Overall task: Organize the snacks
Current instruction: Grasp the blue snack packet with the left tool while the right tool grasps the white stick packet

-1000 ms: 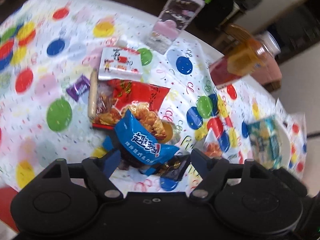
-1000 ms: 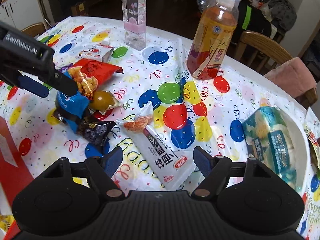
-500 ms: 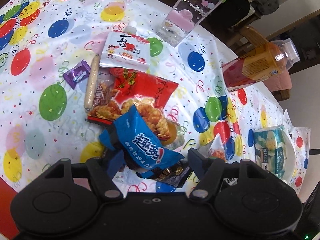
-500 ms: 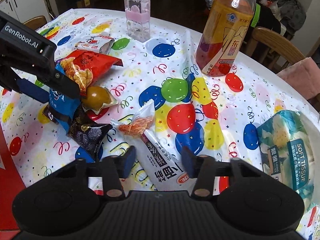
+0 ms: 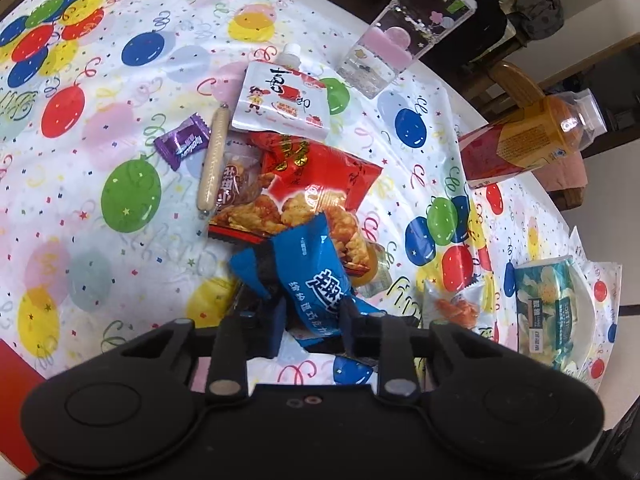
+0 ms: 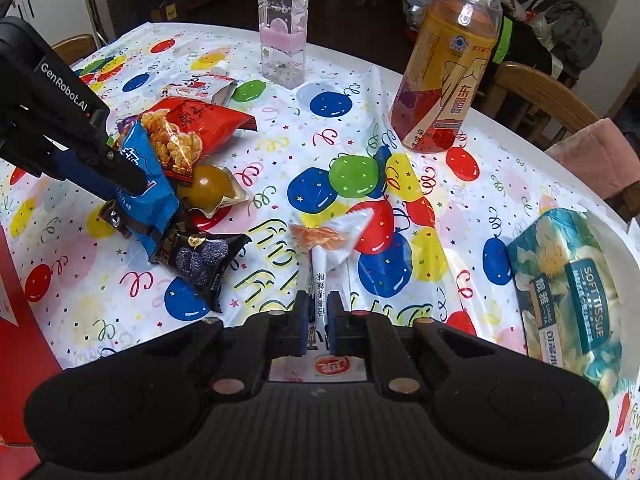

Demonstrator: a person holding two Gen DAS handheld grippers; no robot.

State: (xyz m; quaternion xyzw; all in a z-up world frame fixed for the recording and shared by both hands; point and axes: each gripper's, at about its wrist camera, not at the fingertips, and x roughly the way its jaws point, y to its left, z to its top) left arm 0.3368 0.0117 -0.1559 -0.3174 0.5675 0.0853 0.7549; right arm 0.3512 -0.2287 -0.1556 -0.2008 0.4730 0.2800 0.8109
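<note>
My left gripper (image 5: 310, 320) is shut on a blue snack packet (image 5: 316, 276), lifted off the snack pile; from the right wrist view the same packet (image 6: 146, 184) hangs in the left gripper (image 6: 134, 184). Under it lie a red chip bag (image 5: 316, 188), a dark purple packet (image 6: 196, 258) and a sealed brown egg (image 6: 206, 188). My right gripper (image 6: 318, 320) is shut on a white snack pack (image 6: 320, 276) with orange contents, pinched edge-on between its fingers. A white spout pouch (image 5: 280, 98), a sausage stick (image 5: 214, 162) and a purple candy (image 5: 182, 142) lie further off.
A balloon-print cloth (image 6: 340, 92) covers the round table. An orange drink bottle (image 6: 448, 60) and a clear ornament block (image 6: 282, 24) stand at the back. A tissue pack (image 6: 564, 292) lies at right. A red box (image 6: 20, 320) is at the left edge. A wooden chair (image 6: 536, 92) stands behind.
Both grippers went from open to shut: the left closed on the blue packet and raised it, the right moved forward and closed on the white snack pack.
</note>
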